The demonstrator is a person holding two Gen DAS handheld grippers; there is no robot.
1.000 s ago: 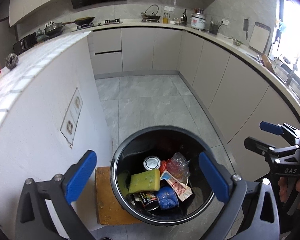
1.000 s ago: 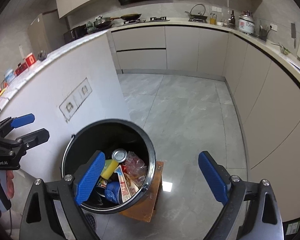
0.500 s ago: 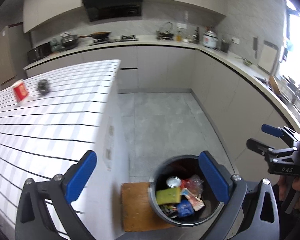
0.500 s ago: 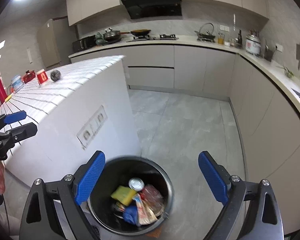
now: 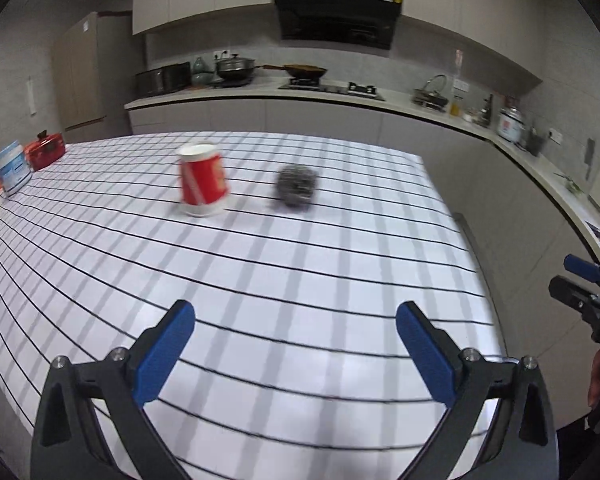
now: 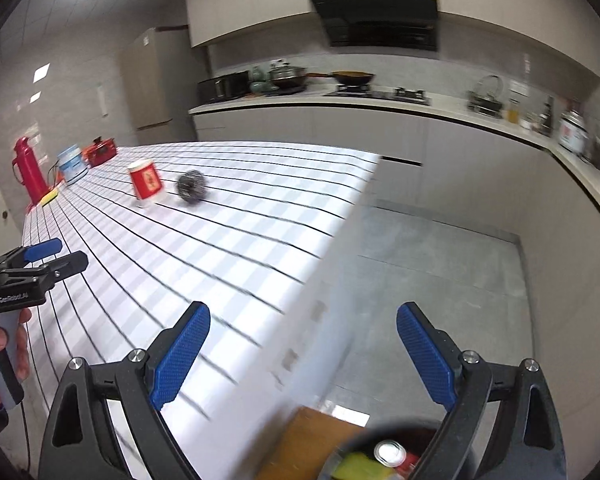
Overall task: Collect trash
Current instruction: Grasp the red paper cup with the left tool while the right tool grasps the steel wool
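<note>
On the grid-lined counter [image 5: 340, 264] a red cup [image 5: 202, 180] stands upside-down; both hand-held grippers gape empty.

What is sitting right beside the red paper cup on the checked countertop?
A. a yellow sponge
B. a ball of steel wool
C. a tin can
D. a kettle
B: a grey, wiry ball of steel wool lies just to the right of the red paper cup on the checked countertop, apart from it; the right wrist view shows the same pair side by side.
</note>
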